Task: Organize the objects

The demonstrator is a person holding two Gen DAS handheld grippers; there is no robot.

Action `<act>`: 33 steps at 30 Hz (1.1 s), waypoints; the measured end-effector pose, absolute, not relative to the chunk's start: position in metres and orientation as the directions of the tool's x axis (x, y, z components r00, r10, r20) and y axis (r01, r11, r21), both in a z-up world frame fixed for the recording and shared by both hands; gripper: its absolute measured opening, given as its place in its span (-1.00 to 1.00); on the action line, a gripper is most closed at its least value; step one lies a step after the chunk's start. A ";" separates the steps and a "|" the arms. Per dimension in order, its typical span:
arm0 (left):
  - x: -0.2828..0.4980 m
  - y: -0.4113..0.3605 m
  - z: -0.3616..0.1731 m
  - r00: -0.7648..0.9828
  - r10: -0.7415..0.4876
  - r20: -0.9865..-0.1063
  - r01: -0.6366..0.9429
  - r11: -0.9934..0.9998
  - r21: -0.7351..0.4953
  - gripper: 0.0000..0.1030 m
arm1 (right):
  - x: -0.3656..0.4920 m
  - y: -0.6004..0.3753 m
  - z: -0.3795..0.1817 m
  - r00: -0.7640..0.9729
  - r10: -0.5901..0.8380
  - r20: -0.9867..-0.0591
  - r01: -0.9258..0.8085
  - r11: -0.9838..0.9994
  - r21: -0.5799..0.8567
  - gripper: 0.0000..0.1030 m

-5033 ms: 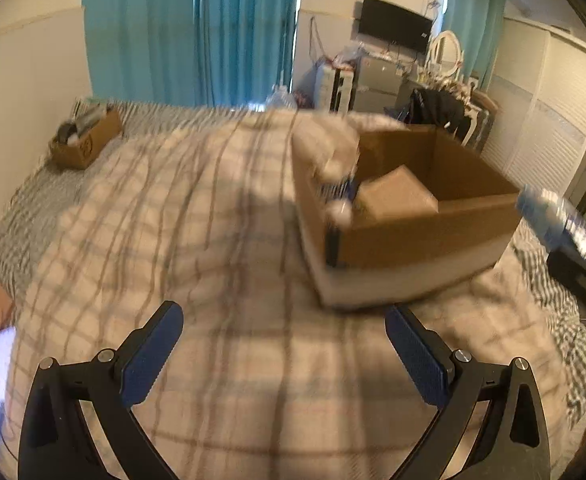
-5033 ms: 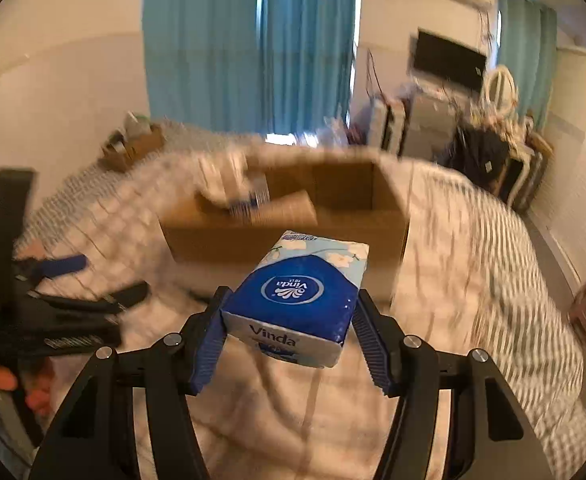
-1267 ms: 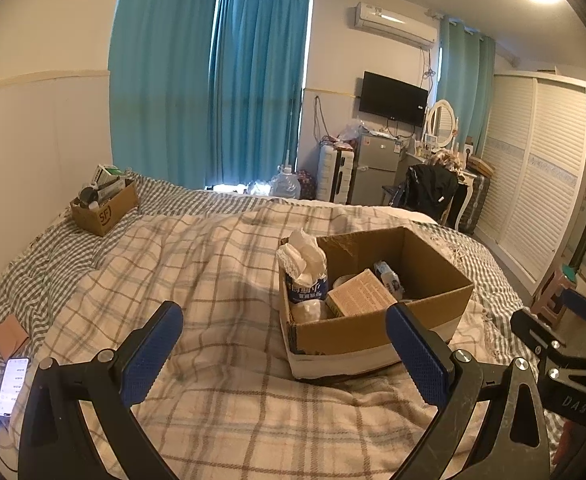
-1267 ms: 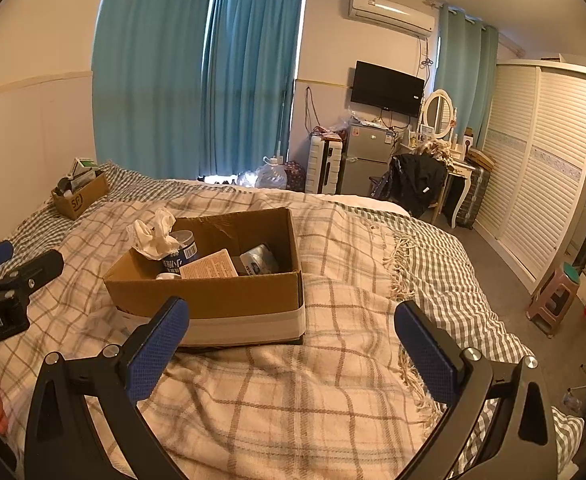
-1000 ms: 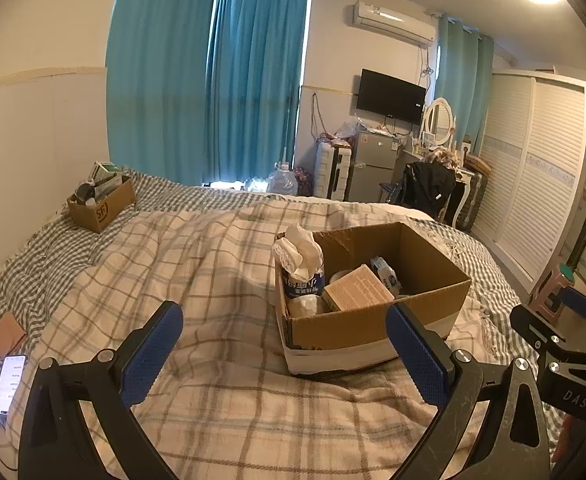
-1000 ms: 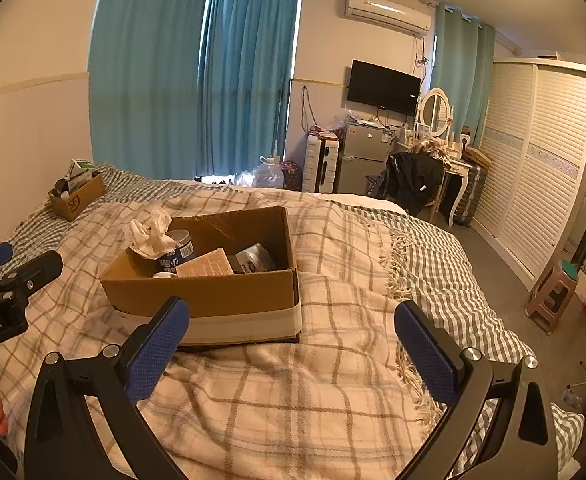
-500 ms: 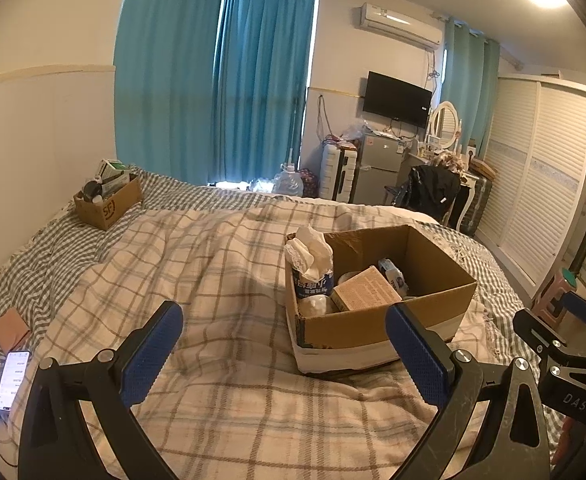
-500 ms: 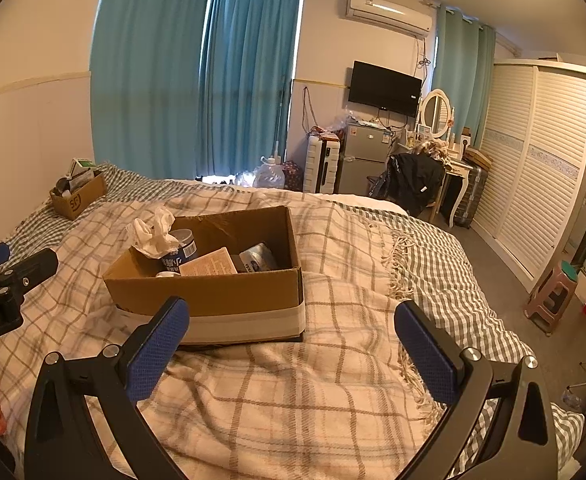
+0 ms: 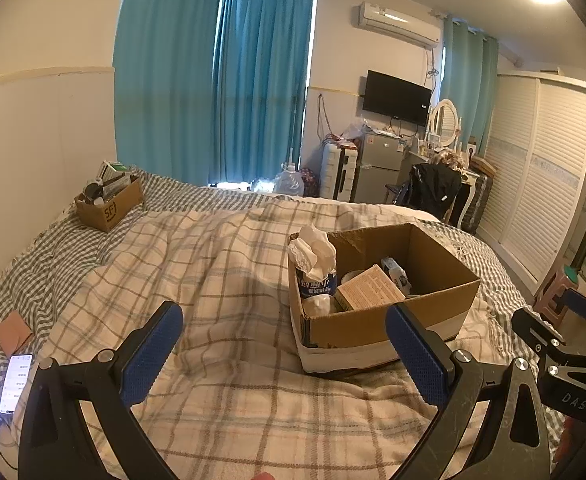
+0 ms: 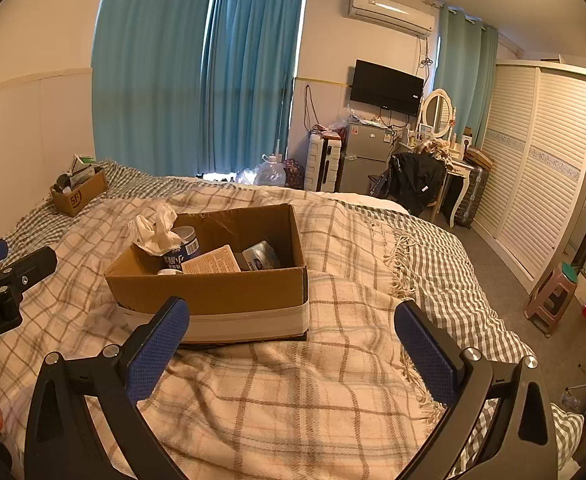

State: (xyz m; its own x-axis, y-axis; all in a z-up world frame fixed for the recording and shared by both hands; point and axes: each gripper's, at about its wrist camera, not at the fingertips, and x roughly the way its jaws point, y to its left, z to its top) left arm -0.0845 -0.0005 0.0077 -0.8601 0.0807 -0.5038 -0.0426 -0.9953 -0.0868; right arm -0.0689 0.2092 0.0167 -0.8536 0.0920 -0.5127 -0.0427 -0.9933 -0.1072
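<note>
Left tongs [image 9: 285,346] spread wide and empty above the plaid blanket [image 9: 221,280]; right tongs [image 10: 291,338] gape wide too, nothing between them. Ahead, the cardboard box [image 10: 213,292] sits on the bed, holding a tissue tub [image 10: 179,246], a small carton [image 10: 213,265] and a blue pack [image 10: 259,260].

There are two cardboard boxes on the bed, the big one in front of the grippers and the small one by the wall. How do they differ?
The large open cardboard box lies close on the beige plaid blanket and has a white band round its base. The small brown cardboard box lies far off on the grey checked sheet by the wall, with black lettering on its side. The large one has bare room inside; the small one is crammed. Both are open-topped and hold things.
</note>
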 end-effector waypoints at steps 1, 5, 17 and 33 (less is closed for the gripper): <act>-0.085 0.000 0.009 -0.861 0.079 -0.503 -0.041 -0.995 -0.087 1.00 | -0.069 0.209 0.016 -0.853 0.093 -0.513 -0.043 -0.993 -0.108 0.99; -0.088 0.002 0.012 -0.861 0.081 -0.501 -0.041 -0.995 -0.090 1.00 | -0.071 0.209 0.014 -0.852 0.087 -0.517 -0.039 -0.994 -0.103 0.99; -0.115 0.022 0.016 -0.859 0.052 -0.509 -0.030 -0.998 -0.051 1.00 | -0.082 0.219 0.013 -0.853 0.072 -0.518 -0.026 -0.995 -0.095 0.99; -0.112 0.030 -0.005 -0.839 0.043 -0.542 -0.025 -0.999 -0.039 1.00 | -0.095 0.233 0.001 -0.835 0.098 -0.541 -0.056 -0.994 -0.094 0.99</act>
State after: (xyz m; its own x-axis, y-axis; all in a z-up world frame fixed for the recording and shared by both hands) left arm -0.1117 0.0301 -0.0047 -0.8391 0.0425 -0.5423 -0.0251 -0.9989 -0.0395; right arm -0.0953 0.2327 0.0012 -0.8351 0.0983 -0.5412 -0.0563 -0.9940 -0.0938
